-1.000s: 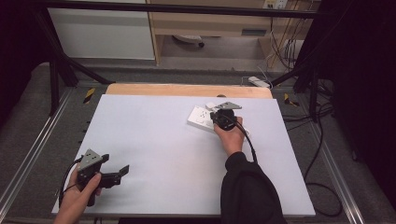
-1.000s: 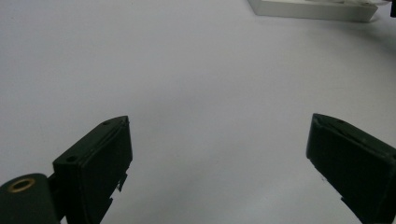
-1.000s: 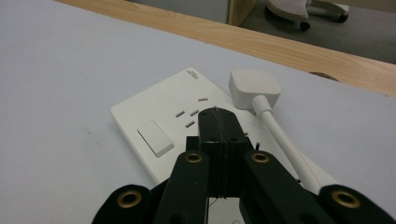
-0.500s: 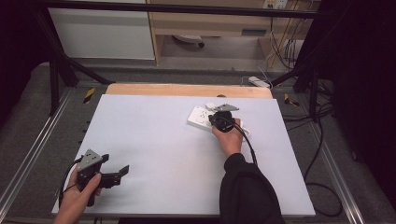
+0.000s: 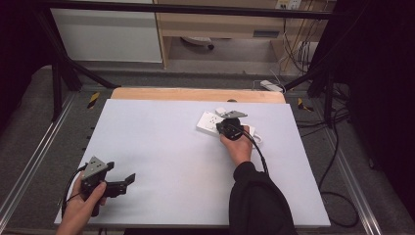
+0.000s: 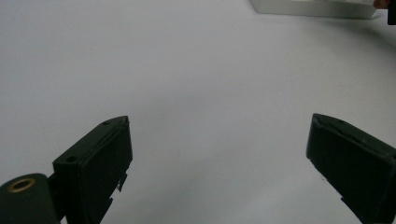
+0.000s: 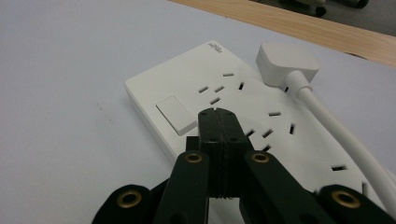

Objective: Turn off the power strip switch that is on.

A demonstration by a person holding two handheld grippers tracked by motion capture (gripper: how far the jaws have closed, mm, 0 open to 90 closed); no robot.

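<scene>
A white power strip [image 7: 243, 100] lies on the white table [image 5: 161, 156], back of centre, with a rocker switch [image 7: 176, 114] at its near end and a white plug [image 7: 286, 61] seated at its far end. My right gripper [image 7: 218, 114] is shut with nothing in it, its tips just over the strip's face beside the switch. The high view shows that gripper [image 5: 226, 126] above the strip [image 5: 208, 122]. Near the front left corner my left gripper [image 5: 125, 183] hovers low over bare table, jaws wide open [image 6: 217, 140] and holding nothing. The strip's edge [image 6: 313, 7] lies far ahead of it.
A white cable [image 7: 336, 135] runs from the plug along the strip toward the right. A wooden board [image 5: 195, 94] borders the table's back edge. Metal rails [image 5: 34, 161] flank both sides, and dark cables [image 5: 333, 166] hang off the right.
My right gripper has shifted slightly left and toward the person over the power strip. The left gripper has stayed where it was.
</scene>
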